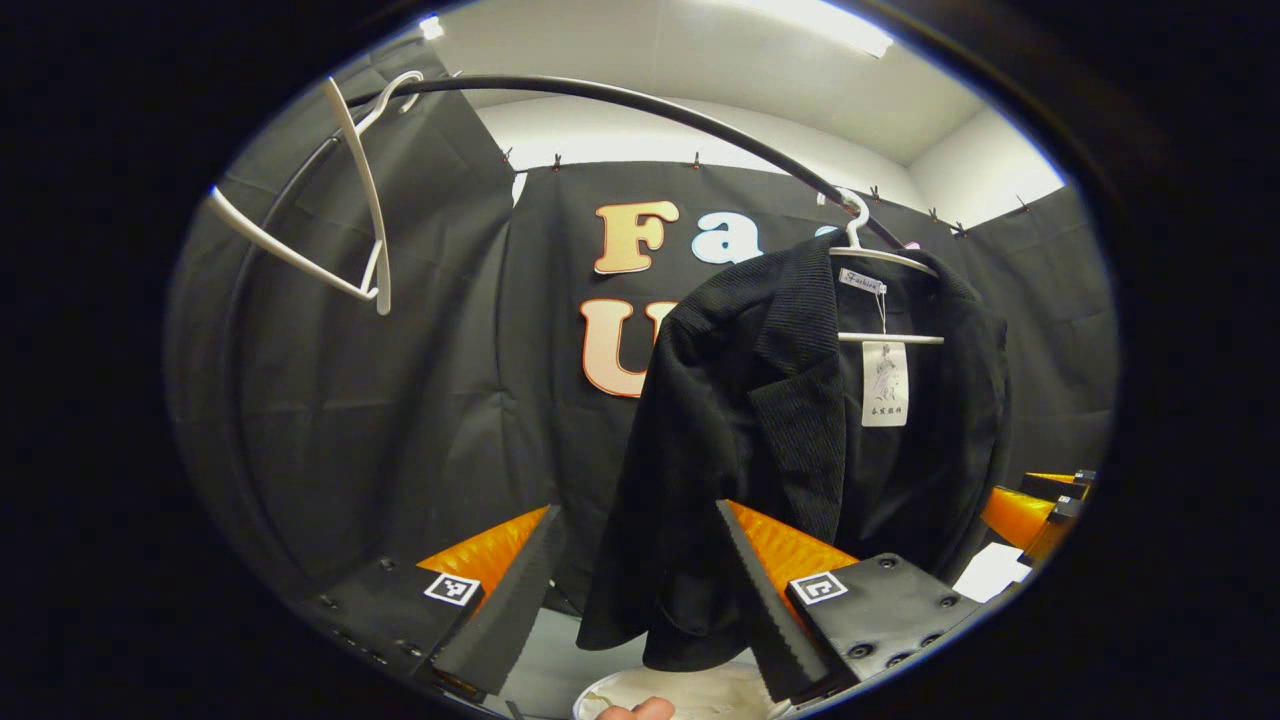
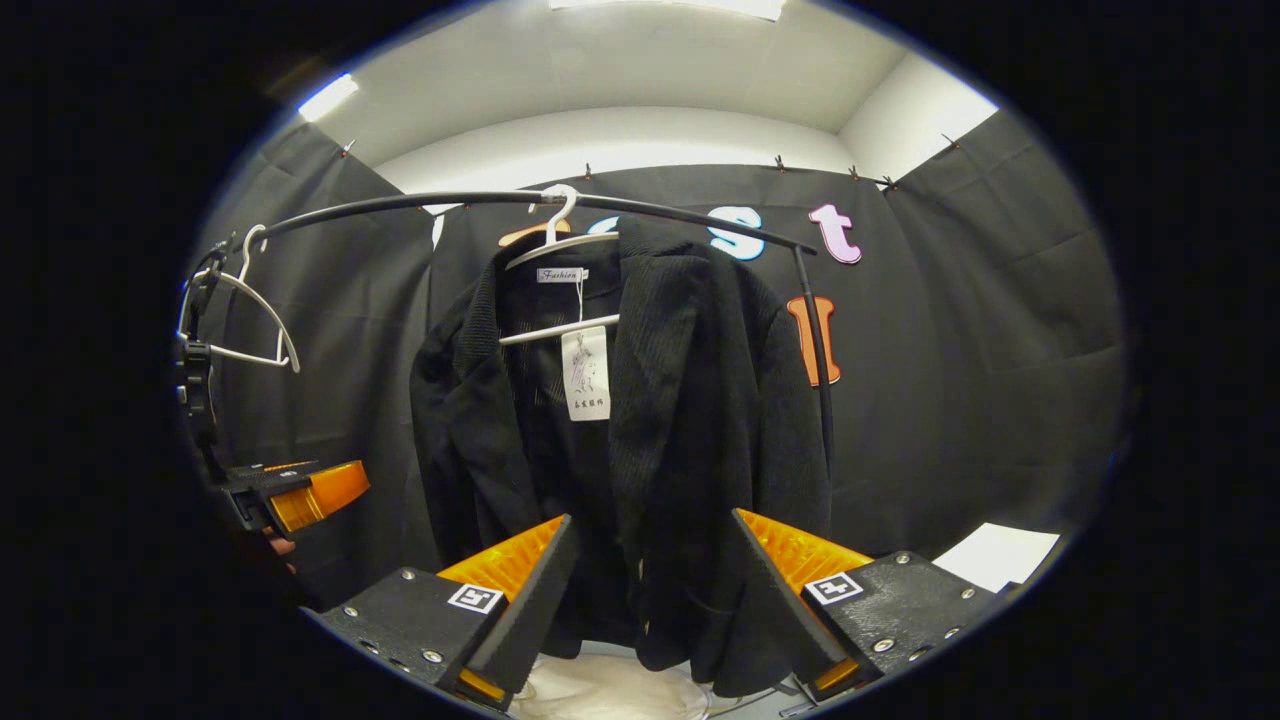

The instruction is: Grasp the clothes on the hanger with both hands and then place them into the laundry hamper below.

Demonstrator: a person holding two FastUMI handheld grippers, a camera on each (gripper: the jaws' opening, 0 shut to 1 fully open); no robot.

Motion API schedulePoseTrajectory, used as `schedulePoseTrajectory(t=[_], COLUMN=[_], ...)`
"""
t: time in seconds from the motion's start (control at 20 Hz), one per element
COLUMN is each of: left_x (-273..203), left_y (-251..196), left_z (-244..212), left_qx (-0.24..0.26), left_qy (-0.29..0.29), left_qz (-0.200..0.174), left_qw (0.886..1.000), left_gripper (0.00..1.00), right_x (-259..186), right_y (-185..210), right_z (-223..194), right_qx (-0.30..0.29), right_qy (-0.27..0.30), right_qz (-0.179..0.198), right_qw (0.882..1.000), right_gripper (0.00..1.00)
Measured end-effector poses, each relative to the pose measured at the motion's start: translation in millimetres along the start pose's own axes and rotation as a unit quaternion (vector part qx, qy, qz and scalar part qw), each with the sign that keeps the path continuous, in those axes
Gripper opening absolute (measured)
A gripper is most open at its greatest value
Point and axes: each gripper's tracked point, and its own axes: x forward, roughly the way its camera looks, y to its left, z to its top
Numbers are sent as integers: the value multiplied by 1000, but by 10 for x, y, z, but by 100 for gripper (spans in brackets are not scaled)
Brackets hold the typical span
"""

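Left hand-held gripper [image 1: 640, 590]: jaws spread wide, nothing between the fingers; in the left gripper view the hem of the black jacket [image 1: 800, 420] hangs in the gap beyond them, apart from both pads.
Right hand-held gripper [image 2: 650, 600]: jaws equally wide and holding nothing; in the right gripper view the jacket's [image 2: 620, 430] lower front hangs between and behind the fingers, and contact cannot be told.
Below the fingers: a pale, whitish rounded thing, perhaps the laundry hamper [image 1: 690, 693], sits under the jacket hem in the left gripper view, with a fingertip [image 1: 640, 710] at its near edge; the right gripper view shows pale cloth-like stuff [image 2: 610, 692] in the same place.
Jacket: on a white hanger [image 2: 560, 250] hooked over the black curved rail [image 2: 450, 201], front open, a white tag [image 2: 586, 373] dangling inside.
Open room: to the jacket's side the rail runs free as far as an empty white hanger [image 1: 355, 190], tilted, well apart from the jacket.
Edges: the rail's upright post [image 2: 822, 380] stands just beside the jacket's far sleeve in the right gripper view.
Across views: the right gripper view catches the left hand-held gripper at its left edge, below the empty hanger [image 2: 250, 310]; the left gripper view catches orange parts of the other gripper at its right edge.
Far: a white sheet [image 2: 995, 555] lies low by the cloth wall.
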Motion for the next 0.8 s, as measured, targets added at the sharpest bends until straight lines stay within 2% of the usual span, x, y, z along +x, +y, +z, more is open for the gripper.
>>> schedulePoseTrajectory(t=[0.2, 0.25, 0.35, 0.4, 0.65, 0.7, 0.8], left_x=[30, 36, 27, 17, -35, -35, -37], left_y=[-11, 3, 34, 38, 109, 118, 120], left_z=[19, 26, 80, 88, 127, 130, 146], left_qx=[5, 9, 14, 15, 17, 18, 21], left_qy=[-2, -3, -11, -13, -17, -19, -21], left_qz=[-3, -3, -2, -2, 6, 8, 9], left_qw=[1000, 1000, 1000, 1000, 1000, 1000, 1000], left_gripper=[100, 96, 96, 100, 93, 93, 93], right_x=[202, 281, 461, 565, 878, 918, 989], right_y=[35, 43, 65, 63, 102, 123, 140], right_z=[-125, -183, -204, -191, -181, -181, -221], right_qx=[14, 20, 33, 37, 25, 20, 7], right_qy=[18, 27, 30, 27, 21, 19, 20], right_qz=[-6, -7, -6, -7, -10, -9, -10], right_qw=[1000, 999, 999, 999, 999, 1000, 1000], right_gripper=[94, 94, 94, 94, 94, 100, 100])
